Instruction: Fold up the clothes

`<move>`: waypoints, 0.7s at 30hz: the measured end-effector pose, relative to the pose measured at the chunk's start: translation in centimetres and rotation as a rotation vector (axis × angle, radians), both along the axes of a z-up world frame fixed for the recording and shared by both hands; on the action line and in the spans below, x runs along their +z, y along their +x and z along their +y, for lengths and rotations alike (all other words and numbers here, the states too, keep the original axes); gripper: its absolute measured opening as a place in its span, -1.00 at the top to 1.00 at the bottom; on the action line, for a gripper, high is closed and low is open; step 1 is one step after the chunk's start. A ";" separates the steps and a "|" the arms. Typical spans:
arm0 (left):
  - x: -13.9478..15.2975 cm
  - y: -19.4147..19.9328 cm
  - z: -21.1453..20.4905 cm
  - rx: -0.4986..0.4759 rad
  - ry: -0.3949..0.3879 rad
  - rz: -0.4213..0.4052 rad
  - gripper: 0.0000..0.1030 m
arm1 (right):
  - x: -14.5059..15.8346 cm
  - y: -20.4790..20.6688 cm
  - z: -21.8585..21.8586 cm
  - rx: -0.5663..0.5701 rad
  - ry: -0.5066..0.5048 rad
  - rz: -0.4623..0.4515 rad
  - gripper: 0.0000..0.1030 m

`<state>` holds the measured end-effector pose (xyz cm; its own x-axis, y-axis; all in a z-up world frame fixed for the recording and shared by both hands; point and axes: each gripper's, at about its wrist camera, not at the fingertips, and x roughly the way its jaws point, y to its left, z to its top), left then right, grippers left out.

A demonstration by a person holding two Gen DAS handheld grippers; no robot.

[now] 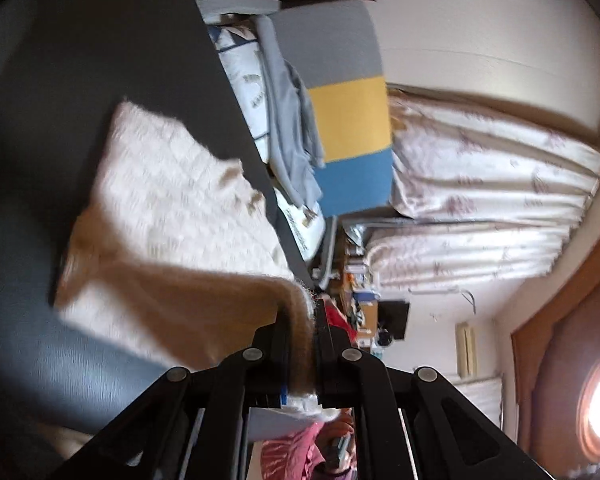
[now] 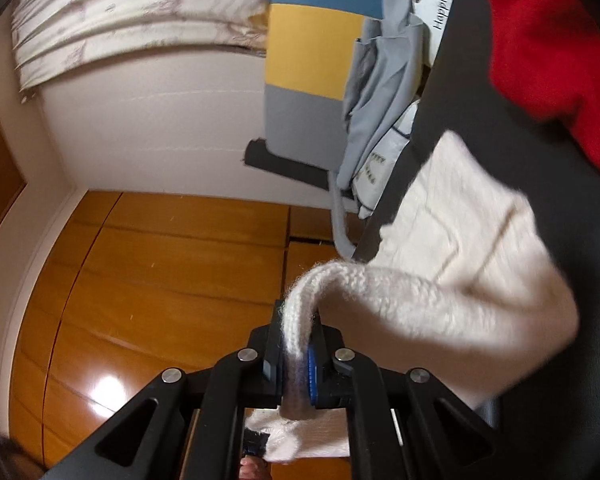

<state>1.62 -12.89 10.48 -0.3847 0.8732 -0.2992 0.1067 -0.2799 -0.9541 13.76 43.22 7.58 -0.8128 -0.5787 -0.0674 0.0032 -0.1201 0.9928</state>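
A cream knitted garment (image 1: 172,208) lies partly on a dark table (image 1: 60,80), blurred by motion. One edge of it runs up into my left gripper (image 1: 302,320), which is shut on the knit. In the right wrist view the same cream garment (image 2: 460,264) hangs off the dark table (image 2: 560,216), and a rolled knit edge passes between the fingers of my right gripper (image 2: 298,328), shut on it. Both views are tilted sideways.
A red garment (image 2: 548,40) lies on the table's far part. A grey, yellow and blue panel (image 1: 352,120) with a grey cloth (image 1: 296,148) stands beyond the table edge. Curtains (image 1: 480,168), wood floor (image 2: 160,280) and a person's pink sleeve (image 1: 296,452) show.
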 end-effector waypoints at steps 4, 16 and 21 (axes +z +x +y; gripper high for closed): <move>-2.1 -3.7 0.3 0.027 -0.038 -0.072 0.83 | -1.3 -5.3 1.0 -0.012 -0.022 -0.062 0.87; -10.8 -12.2 -0.6 0.183 -0.115 -0.278 0.69 | -10.4 -16.0 2.3 -0.091 -0.007 -0.334 0.63; -11.8 -11.1 -0.4 0.199 -0.254 -0.251 -0.24 | -10.1 -16.7 3.8 -0.126 0.016 -0.288 0.42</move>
<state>-9.50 -13.33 -1.32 -0.4265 0.6752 -0.6018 0.4029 -0.4539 -0.7948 -2.96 47.01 -2.53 -0.8241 -0.4716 -0.3137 -0.2941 -0.1170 0.9486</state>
